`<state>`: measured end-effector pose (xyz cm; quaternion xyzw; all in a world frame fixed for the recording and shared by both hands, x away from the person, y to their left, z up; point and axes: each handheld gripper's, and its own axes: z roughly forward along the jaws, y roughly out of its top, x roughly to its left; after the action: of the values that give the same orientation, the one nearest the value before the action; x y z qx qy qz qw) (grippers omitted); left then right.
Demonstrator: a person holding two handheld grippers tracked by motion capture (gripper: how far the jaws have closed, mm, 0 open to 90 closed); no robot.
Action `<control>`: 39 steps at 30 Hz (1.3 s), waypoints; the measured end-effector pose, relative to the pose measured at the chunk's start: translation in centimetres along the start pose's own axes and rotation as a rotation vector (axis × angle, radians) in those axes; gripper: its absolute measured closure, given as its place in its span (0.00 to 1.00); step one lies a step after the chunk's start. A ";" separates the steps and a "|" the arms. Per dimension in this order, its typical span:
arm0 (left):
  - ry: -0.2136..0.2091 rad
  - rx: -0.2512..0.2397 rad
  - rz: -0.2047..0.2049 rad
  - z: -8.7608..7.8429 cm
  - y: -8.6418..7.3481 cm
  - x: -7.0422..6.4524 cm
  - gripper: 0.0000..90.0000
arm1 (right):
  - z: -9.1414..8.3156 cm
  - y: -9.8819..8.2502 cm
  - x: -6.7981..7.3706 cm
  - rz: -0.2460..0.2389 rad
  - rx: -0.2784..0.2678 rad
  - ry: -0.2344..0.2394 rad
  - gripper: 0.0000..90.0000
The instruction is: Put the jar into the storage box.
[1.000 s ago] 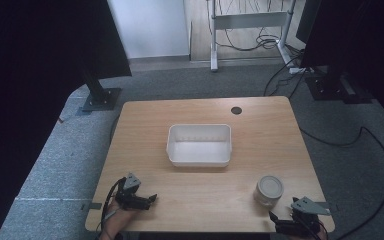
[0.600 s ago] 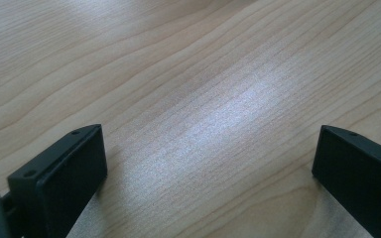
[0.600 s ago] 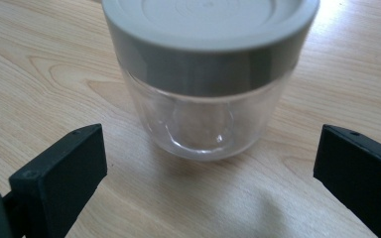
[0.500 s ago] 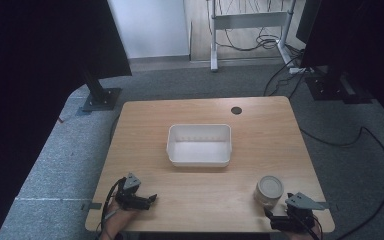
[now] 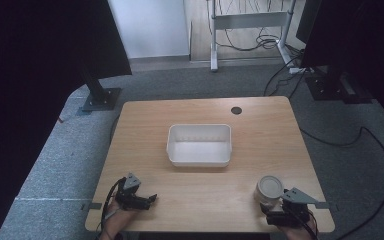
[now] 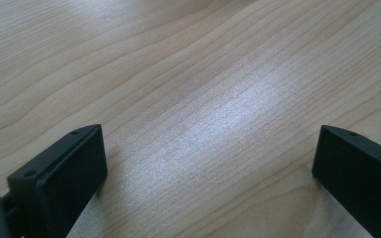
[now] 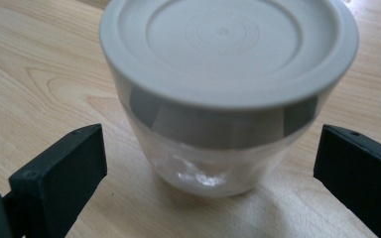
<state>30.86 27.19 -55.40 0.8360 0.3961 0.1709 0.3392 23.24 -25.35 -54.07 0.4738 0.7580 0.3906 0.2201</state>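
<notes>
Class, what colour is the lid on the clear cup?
Pale grey lid, clearest in the right gripper view.

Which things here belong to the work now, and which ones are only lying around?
In the job:
- cup, lidded, between the open jaws of the right gripper
- right gripper

Lying about:
- white tub, mid-table
- left gripper, open over bare table
- black hole at the far edge

High view looks down; gripper views skim the table (image 5: 205, 200) closely.
</notes>
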 end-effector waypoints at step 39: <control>0.000 0.000 0.000 0.0 0.0 0.0 0.00 | 2.1 2.8 0.9 0.006 0.022 -0.025 0.10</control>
<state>30.86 27.19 -55.39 0.8360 0.3961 0.1709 0.3390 25.85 -23.05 -53.06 0.4835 0.7579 0.3768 0.2232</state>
